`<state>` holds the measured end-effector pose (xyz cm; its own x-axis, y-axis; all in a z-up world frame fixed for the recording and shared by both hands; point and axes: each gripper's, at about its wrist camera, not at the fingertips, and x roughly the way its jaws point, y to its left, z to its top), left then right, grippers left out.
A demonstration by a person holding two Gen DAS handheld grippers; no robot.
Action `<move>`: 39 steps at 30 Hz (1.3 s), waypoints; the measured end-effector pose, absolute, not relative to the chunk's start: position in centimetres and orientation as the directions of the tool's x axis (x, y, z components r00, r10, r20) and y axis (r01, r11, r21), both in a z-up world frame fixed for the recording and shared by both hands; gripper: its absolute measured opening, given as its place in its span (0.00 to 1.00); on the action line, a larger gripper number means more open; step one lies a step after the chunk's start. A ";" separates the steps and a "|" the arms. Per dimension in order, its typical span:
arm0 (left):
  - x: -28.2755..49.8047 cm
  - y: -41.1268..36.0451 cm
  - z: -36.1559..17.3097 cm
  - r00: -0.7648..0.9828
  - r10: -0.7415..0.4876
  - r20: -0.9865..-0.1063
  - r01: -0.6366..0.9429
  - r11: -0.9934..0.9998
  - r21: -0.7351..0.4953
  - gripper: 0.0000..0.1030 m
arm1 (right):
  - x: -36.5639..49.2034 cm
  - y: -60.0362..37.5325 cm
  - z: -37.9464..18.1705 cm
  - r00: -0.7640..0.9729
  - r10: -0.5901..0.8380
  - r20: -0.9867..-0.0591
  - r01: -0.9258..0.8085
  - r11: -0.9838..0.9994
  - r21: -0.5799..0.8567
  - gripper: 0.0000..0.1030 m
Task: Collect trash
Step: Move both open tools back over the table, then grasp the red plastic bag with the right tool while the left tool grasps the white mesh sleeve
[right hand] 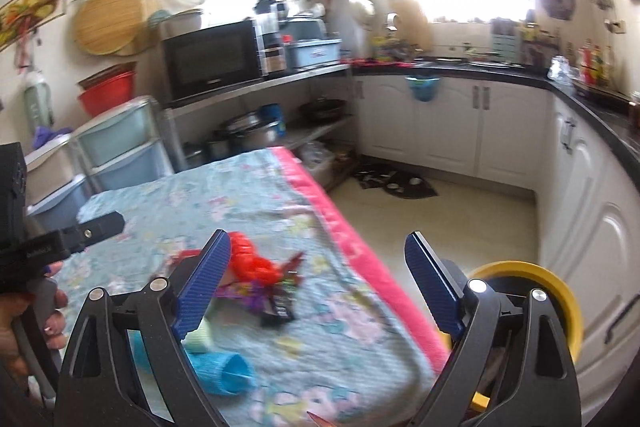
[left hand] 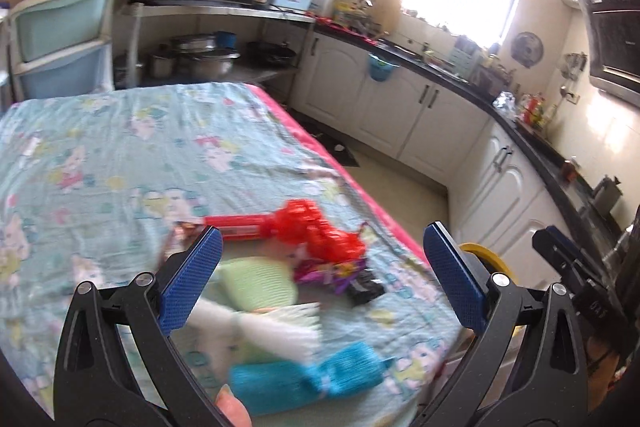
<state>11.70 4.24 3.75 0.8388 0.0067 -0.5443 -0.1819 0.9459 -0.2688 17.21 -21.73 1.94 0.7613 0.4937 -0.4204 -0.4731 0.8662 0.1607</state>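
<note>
left wrist view: the left gripper (left hand: 322, 251) hangs over the table (left hand: 120, 155), which is covered with a pale blue patterned cloth edged in pink. its blue fingers (left hand: 196, 275) are spread wide and hold nothing. the trash lies between and just beyond them: a red mesh net (left hand: 320, 231) with a red tube (left hand: 240, 225) beside it toward the left finger, a purple wrapper (left hand: 332, 269), a small black packet (left hand: 366, 289), a pale green foam sleeve (left hand: 256, 281) and, nearest the camera, a blue foam sleeve (left hand: 308, 375). a yellow-rimmed bin (left hand: 482, 253) peeks out behind the right finger, off the table's edge.

right wrist view: the right gripper (right hand: 318, 267) has its fingers (right hand: 206, 283) wide apart, still opening, with nothing between the pads. the red mesh net (right hand: 256, 263) sits just beyond the left finger, the black packet (right hand: 280, 311) between the fingers, the blue foam sleeve (right hand: 228, 373) below the left finger. the yellow-rimmed bin (right hand: 560, 299) stands behind the right finger, beside the table. a hand (right hand: 24, 315) holds the other gripper at far left.
</note>
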 end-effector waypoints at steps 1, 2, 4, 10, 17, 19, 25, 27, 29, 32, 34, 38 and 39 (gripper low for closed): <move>11.2 4.8 3.7 0.836 0.021 -0.548 -0.195 0.945 -0.262 0.90 | 17.0 -20.9 2.1 0.751 0.512 -0.418 -0.495 0.854 0.157 0.84; 10.8 5.4 3.5 0.831 0.035 -0.555 -0.210 0.943 -0.256 0.90 | 16.9 -20.3 2.1 0.744 0.521 -0.418 -0.509 0.848 0.151 0.85; 10.2 6.3 3.1 0.820 0.053 -0.570 -0.232 0.941 -0.246 0.90 | 16.7 -18.7 2.2 0.724 0.545 -0.423 -0.544 0.828 0.138 0.85; 8.9 8.4 1.5 0.789 0.077 -0.610 -0.272 0.934 -0.233 0.90 | 16.5 -15.2 2.2 0.669 0.599 -0.440 -0.620 0.776 0.114 0.86; 7.8 10.8 -1.1 0.756 0.058 -0.652 -0.325 0.898 -0.297 0.90 | 17.0 -11.7 1.9 0.627 0.624 -0.467 -0.678 0.732 0.067 0.86; 7.4 11.5 -1.8 0.745 0.057 -0.665 -0.345 0.886 -0.310 0.90 | 17.5 -11.0 1.8 0.615 0.630 -0.474 -0.688 0.722 0.066 0.86; 6.5 13.1 -3.6 0.722 0.050 -0.690 -0.387 0.856 -0.343 0.90 | 18.9 -8.9 0.8 0.598 0.625 -0.502 -0.702 0.711 0.050 0.86; 6.3 13.6 -4.1 0.720 0.033 -0.693 -0.394 0.842 -0.368 0.90 | 19.5 -8.3 0.4 0.593 0.619 -0.514 -0.704 0.709 0.042 0.86; 6.1 14.3 -4.7 0.717 0.012 -0.697 -0.404 0.822 -0.402 0.90 | 20.1 -7.8 -0.1 0.587 0.614 -0.528 -0.706 0.707 0.037 0.86; 6.0 14.8 -5.4 0.715 0.001 -0.699 -0.414 0.806 -0.423 0.90 | 20.9 -7.1 -1.0 0.574 0.607 -0.549 -0.713 0.701 0.030 0.86; 6.1 15.1 -5.8 0.712 -0.020 -0.702 -0.417 0.792 -0.446 0.90 | 21.5 -6.5 -1.8 0.568 0.598 -0.565 -0.718 0.696 0.016 0.86; 6.8 15.6 -6.6 0.722 -0.108 -0.684 -0.399 0.742 -0.538 0.90 | 23.2 -5.2 -3.6 0.547 0.575 -0.609 -0.725 0.689 0.000 0.86; 7.1 15.6 -7.0 0.725 -0.149 -0.672 -0.383 0.724 -0.574 0.90 | 23.7 -5.0 -4.1 0.541 0.565 -0.622 -0.722 0.691 0.000 0.86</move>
<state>7.06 15.61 -6.99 0.7253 -0.1488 -0.6722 -0.3834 0.7236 -0.5739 23.71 -4.97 -4.08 0.5414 0.5654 -0.6223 -0.7225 0.6914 -0.0004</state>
